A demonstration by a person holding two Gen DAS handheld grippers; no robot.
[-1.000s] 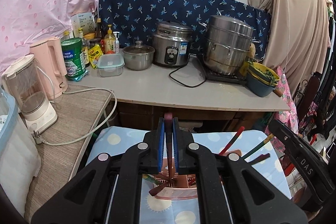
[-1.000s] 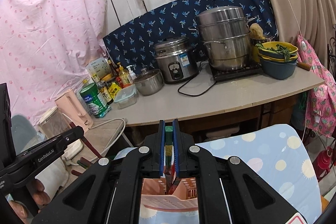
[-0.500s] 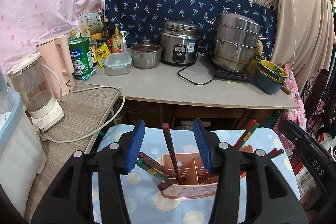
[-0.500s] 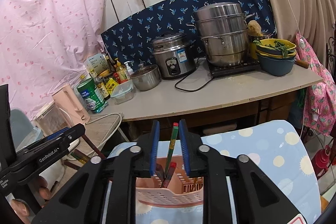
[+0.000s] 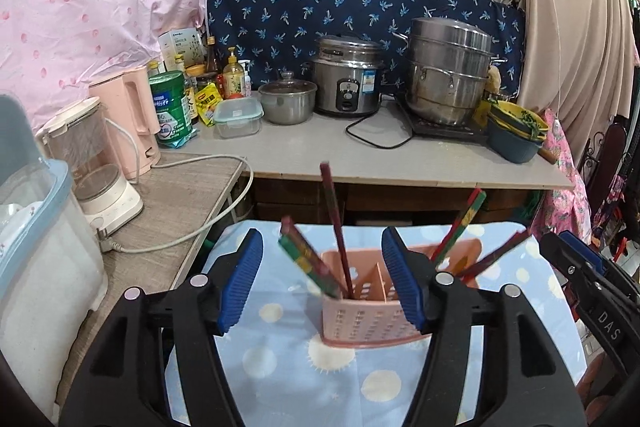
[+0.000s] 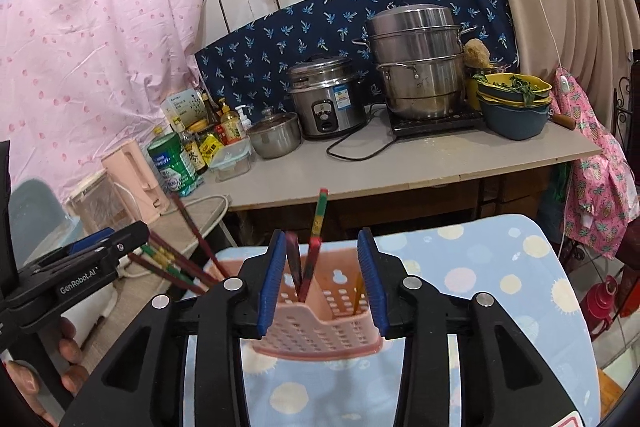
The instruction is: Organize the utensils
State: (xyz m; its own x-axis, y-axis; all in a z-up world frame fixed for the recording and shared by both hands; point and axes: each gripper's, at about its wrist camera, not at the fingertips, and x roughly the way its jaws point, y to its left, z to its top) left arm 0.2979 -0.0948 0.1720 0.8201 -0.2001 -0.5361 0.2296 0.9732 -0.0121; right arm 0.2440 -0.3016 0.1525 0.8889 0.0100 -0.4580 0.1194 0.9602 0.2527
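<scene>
Both sets of jaws were opening, gripping nothing: the left gripper (image 5: 322, 281) around a dark red chopstick (image 5: 335, 227), the right gripper (image 6: 322, 277) around a red-and-green chopstick (image 6: 315, 247). Both chopsticks leaned in the pink perforated utensil holder (image 5: 362, 321) on a sun-patterned blue cloth (image 5: 280, 347).

One perforated pink plastic utensil holder (image 5: 370, 319) sits just ahead of the left claw (image 5: 334, 283). Five or so red and green chopsticks (image 5: 336, 227) stand in it, though blur makes the count unsure. Beyond the claw, on the grey counter (image 5: 320, 155), there is one steel rice cooker (image 5: 346, 81), one stacked steel steamer pot (image 5: 448, 71), one small lidded steel pot (image 5: 287, 101), one clear lidded food box (image 5: 238, 117), one green canister (image 5: 172, 107) and one pink kettle (image 5: 128, 123).
</scene>
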